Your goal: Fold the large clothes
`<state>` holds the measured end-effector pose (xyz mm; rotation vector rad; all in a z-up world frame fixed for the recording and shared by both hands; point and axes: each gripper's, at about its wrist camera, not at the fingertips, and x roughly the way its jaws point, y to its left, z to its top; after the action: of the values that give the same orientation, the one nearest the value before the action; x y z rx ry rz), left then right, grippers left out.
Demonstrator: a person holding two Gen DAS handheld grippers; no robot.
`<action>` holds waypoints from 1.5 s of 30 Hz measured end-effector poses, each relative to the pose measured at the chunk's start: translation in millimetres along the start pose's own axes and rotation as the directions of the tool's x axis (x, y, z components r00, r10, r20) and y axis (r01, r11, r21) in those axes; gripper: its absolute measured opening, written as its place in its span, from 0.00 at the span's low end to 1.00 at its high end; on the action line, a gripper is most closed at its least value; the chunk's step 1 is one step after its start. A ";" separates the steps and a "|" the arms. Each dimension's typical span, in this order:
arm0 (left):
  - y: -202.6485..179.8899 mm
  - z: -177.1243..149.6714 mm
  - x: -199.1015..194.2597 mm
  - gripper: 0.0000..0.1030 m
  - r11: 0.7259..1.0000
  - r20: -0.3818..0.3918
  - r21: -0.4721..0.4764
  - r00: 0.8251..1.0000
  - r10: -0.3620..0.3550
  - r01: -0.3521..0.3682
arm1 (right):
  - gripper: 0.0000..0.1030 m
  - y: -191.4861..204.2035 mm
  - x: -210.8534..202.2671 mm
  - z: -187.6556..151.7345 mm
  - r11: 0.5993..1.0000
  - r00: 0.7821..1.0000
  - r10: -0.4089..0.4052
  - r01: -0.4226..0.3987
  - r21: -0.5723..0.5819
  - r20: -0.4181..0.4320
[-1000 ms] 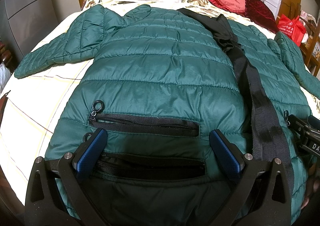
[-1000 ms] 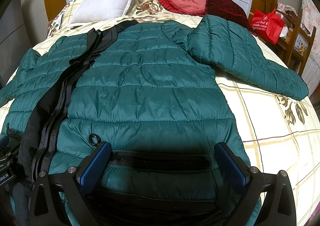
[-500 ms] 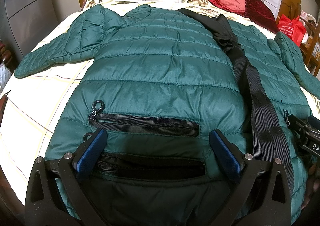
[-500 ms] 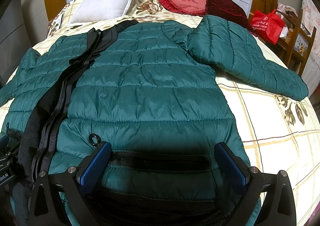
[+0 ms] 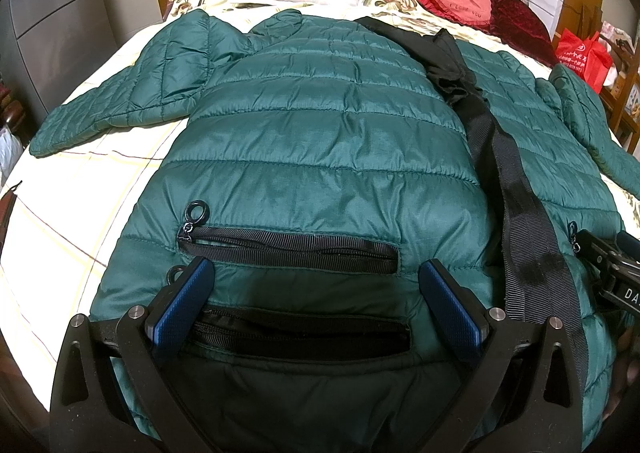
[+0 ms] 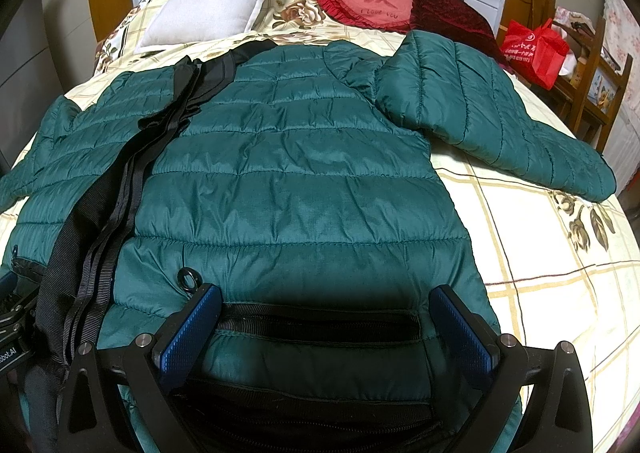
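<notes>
A dark green quilted puffer jacket (image 5: 320, 141) lies spread front-up on the bed, sleeves out to both sides; it also fills the right wrist view (image 6: 296, 181). A black zipper placket (image 5: 516, 189) runs down its middle. My left gripper (image 5: 312, 305) is open over the hem, its blue pads either side of the left zip pocket (image 5: 288, 249). My right gripper (image 6: 324, 329) is open over the hem at the right zip pocket (image 6: 320, 321). Neither holds cloth.
The bed (image 6: 552, 253) has a cream checked sheet. A white pillow (image 6: 212, 9), a red heart cushion (image 6: 372, 1) and a dark red cushion (image 6: 448, 13) lie at the headboard. A red bag (image 6: 532, 49) sits on a wooden chair at the right.
</notes>
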<state>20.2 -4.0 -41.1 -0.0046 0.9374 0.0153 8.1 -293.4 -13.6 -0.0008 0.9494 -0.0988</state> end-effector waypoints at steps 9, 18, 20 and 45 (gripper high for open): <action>-0.1 0.2 -0.4 1.00 1.000 0.001 0.001 1.000 0.002 -0.002 | 1.00 0.0 -0.2 0.1 1.000 1.000 0.000 0.000 0.000 0.000; 0.5 1.6 -0.7 1.00 1.000 0.002 0.001 1.000 0.002 -0.002 | 1.00 0.1 -0.6 0.4 1.000 1.000 -0.001 0.001 -0.001 -0.001; 0.3 1.2 -0.8 1.00 1.000 0.002 0.001 1.000 0.003 -0.003 | 1.00 0.0 -0.7 0.6 1.000 1.000 -0.001 0.001 -0.002 -0.001; 5.9 -0.8 -6.8 1.00 0.999 0.029 -0.023 0.998 -0.047 0.048 | 1.00 4.4 -3.5 0.2 0.999 0.999 -0.033 0.033 -0.019 0.014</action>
<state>15.5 1.8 -36.0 -0.0482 0.9082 -0.0174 6.6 -288.8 -10.8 -0.0346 0.9368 -0.1198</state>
